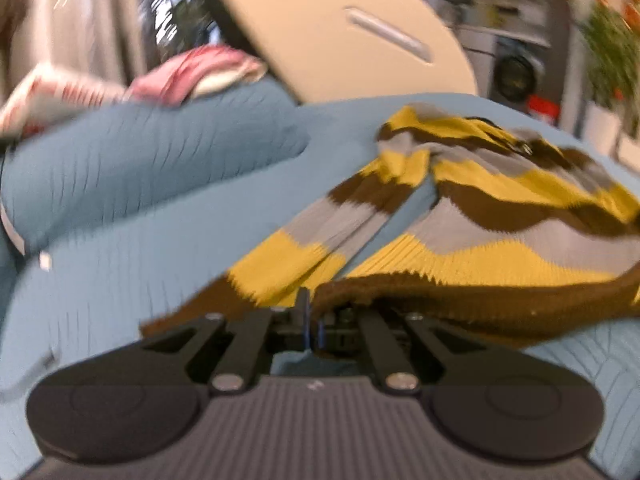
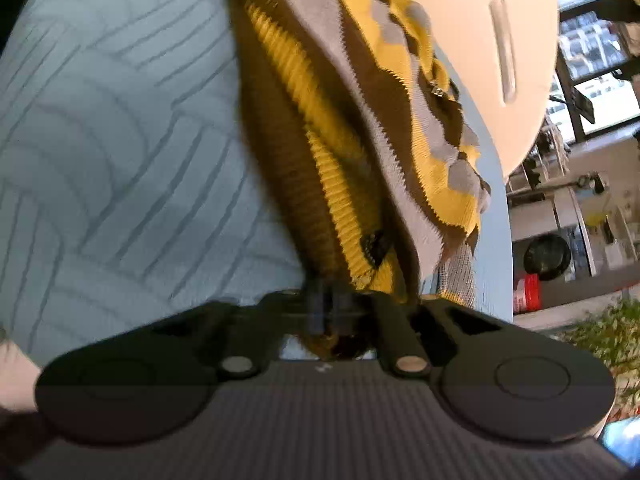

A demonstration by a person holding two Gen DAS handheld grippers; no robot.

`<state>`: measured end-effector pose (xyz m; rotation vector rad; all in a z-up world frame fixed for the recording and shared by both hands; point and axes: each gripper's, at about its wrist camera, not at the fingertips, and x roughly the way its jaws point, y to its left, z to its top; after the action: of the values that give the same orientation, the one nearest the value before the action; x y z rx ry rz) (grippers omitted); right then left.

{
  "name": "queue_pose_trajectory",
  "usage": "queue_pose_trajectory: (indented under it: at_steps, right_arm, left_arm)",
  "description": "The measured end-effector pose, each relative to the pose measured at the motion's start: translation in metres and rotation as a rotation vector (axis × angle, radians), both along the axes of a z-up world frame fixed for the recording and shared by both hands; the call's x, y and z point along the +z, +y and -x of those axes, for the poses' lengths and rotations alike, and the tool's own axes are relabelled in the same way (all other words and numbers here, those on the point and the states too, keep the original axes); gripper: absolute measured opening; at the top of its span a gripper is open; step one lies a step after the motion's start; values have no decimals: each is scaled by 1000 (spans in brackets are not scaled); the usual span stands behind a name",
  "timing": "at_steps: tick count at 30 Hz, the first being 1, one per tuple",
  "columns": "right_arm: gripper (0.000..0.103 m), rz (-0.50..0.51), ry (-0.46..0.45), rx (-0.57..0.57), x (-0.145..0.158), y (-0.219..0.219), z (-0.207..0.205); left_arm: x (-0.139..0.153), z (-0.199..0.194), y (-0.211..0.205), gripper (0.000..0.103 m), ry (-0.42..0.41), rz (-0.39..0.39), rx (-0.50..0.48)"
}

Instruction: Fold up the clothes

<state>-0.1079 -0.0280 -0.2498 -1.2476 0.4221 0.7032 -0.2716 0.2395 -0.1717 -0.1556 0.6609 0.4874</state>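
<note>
A knitted sweater with yellow, brown and grey stripes lies crumpled on a blue quilted bedcover. My left gripper is shut on its brown ribbed hem, where a sleeve runs up and away from the jaws. In the right wrist view the same sweater stretches away from my right gripper, which is shut on a bunched brown and yellow edge. The fabric hides the right fingertips. The bedcover fills the left of that view.
A beige board with a slot stands behind the bed, also in the right wrist view. A blue pillow and a pile of pink clothes lie at the left. A washing machine and plants are beyond the bed.
</note>
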Motion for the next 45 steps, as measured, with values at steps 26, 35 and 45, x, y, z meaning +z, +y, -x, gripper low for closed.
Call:
queue_pose_trajectory:
  at_steps: [26, 35, 45]
  right_arm:
    - [49, -345, 188, -205, 21, -12, -80]
    - [6, -384, 236, -78, 62, -43, -31]
    - [20, -366, 263, -134, 67, -71, -38]
  left_arm:
    - [-14, -12, -31, 34, 169, -102, -173]
    - [8, 1, -28, 48, 128, -133, -158]
    - [2, 4, -21, 54, 135, -60, -103]
